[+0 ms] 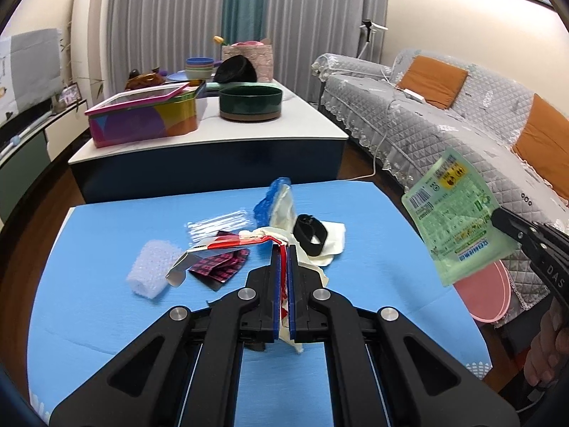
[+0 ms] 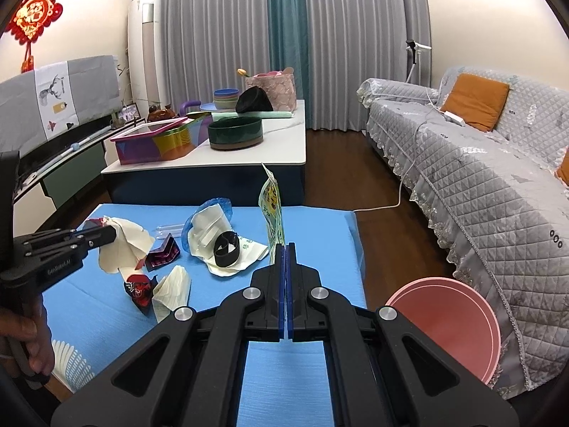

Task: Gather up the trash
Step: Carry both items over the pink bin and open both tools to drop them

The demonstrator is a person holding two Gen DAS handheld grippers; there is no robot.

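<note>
— What have you got in each hand?

— My right gripper [image 2: 285, 249] is clamped on a green printed sachet [image 2: 273, 210]. It stands edge-on above the jaws in that hand's view; from the left wrist I see its flat face [image 1: 451, 220], held up off to the right, clear of the blue mat [image 1: 89, 302]. My left gripper [image 1: 283, 252] is clenched on a cream paper scrap with a red-edged wrapper [image 1: 245, 240]; part of that bundle trails out to the left above the mat.

— And where does it all go?

— I judge the pink round bin [image 2: 451, 323] on the floor is the target. It sits at the mat's right-hand edge, against the grey-covered sofa [image 2: 498, 192], low and to the right of my right gripper. So the right hand is nearer; the left has to cross the mat's width to reach it.

— What stays behind?

— On the mat: a black band [image 1: 311, 233] lying on white paper, a bubble-wrap roll [image 1: 151, 272] toward the left, a dark pink-patterned wrapper [image 1: 218, 263] beside it, a clear plastic sleeve [image 1: 217, 224] farther back, and a blue-netted piece [image 1: 270, 199] at the far side.

— Which drops first?

— Likely the sachet; its long axis points upward, so I would tip it over the bin before letting go.
</note>
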